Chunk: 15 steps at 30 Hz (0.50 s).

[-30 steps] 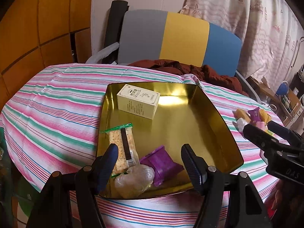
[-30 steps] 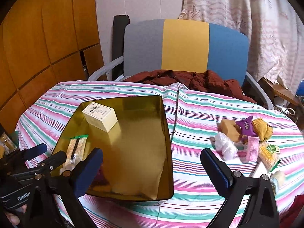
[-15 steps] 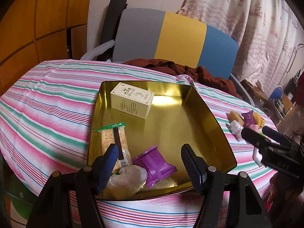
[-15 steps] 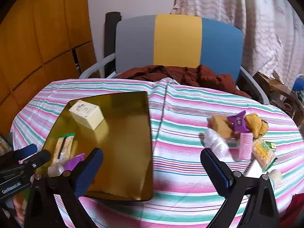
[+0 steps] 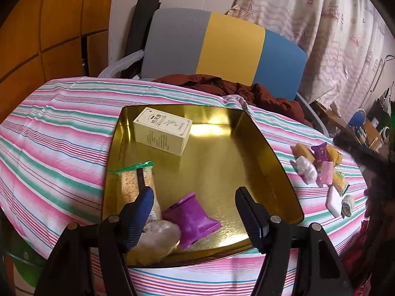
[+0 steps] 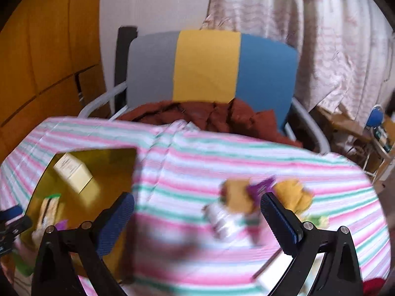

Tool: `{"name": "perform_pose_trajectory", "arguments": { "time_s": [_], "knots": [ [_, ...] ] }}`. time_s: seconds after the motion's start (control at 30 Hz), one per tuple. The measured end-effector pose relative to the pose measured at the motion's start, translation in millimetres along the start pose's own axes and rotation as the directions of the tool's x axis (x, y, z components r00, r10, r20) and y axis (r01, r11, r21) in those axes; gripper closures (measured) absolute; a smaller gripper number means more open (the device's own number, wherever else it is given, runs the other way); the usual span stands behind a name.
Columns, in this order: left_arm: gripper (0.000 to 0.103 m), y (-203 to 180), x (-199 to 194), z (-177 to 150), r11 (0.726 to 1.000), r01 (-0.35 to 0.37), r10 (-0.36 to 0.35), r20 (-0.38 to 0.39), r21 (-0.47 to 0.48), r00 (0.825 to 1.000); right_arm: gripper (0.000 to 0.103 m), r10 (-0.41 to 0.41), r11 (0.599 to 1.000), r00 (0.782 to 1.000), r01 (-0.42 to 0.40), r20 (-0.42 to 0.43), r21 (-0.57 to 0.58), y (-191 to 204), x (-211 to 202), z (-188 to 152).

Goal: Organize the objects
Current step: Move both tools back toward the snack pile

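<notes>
right gripper [image 6: 197, 219], jaws open and empty, above the loose snack packets [image 6: 244, 202] on the striped bench [image 6: 187, 162] beside the gold tray [image 5: 271, 153]; left gripper [image 5: 195, 212] likewise open; packets probably light, crinkly, best pinched mid-body.

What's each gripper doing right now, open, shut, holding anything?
Left gripper: jaws open, holding nothing.
Right gripper: jaws open, holding nothing.
</notes>
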<state>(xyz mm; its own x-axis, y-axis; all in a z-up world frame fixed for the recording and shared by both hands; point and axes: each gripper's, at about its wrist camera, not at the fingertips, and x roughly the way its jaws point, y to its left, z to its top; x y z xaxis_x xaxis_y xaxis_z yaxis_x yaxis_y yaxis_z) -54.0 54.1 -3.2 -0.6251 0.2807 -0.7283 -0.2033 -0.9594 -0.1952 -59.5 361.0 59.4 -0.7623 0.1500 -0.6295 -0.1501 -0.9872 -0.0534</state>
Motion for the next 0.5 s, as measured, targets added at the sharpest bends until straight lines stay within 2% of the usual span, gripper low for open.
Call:
{"name": "perform_pose_trajectory", "arguments": {
  "time_s": [0.13, 0.27, 0.33, 0.4, 0.43, 0.5],
  "knots": [
    [0.033, -7.5, 1.9, 6.4, 1.000, 0.017, -0.017, -0.012, 0.004, 1.000, 0.000, -0.088, 0.995, 0.994, 0.085, 0.063, 0.050, -49.9, 6.1, 13.5],
    [0.033, -25.2, -0.7, 9.5, 0.998, 0.037, -0.037, -0.011, 0.042, 0.999, 0.000, -0.178, 0.963, 0.981, 0.159, 0.072, 0.216, -113.5, 15.6, 0.7],
    [0.034, -37.4, -2.6, 12.3, 0.995, 0.055, -0.055, -0.003, 0.079, 0.998, 0.000, -0.225, 0.930, 0.972, 0.193, 0.068, 0.314, -145.7, 15.5, -16.5],
    [0.033, -51.8, -2.5, 16.5, 0.990, 0.067, -0.068, 0.002, 0.122, 0.998, 0.000, -0.230, 0.882, 0.973, 0.202, 0.017, 0.426, -177.2, 19.7, -31.7],
    [0.033, -59.3, -0.5, 19.6, 0.988, 0.079, -0.079, -0.003, 0.136, 0.997, 0.000, -0.218, 0.840, 0.976, 0.190, -0.003, 0.508, -196.4, 19.7, -36.4],
    [0.034, -71.3, 4.3, 24.4, 0.984, 0.095, -0.094, -0.012, 0.148, 0.996, 0.000, -0.214, 0.782, 0.977, 0.166, 0.009, 0.600, -217.8, 16.3, -41.4]
  ]
}}
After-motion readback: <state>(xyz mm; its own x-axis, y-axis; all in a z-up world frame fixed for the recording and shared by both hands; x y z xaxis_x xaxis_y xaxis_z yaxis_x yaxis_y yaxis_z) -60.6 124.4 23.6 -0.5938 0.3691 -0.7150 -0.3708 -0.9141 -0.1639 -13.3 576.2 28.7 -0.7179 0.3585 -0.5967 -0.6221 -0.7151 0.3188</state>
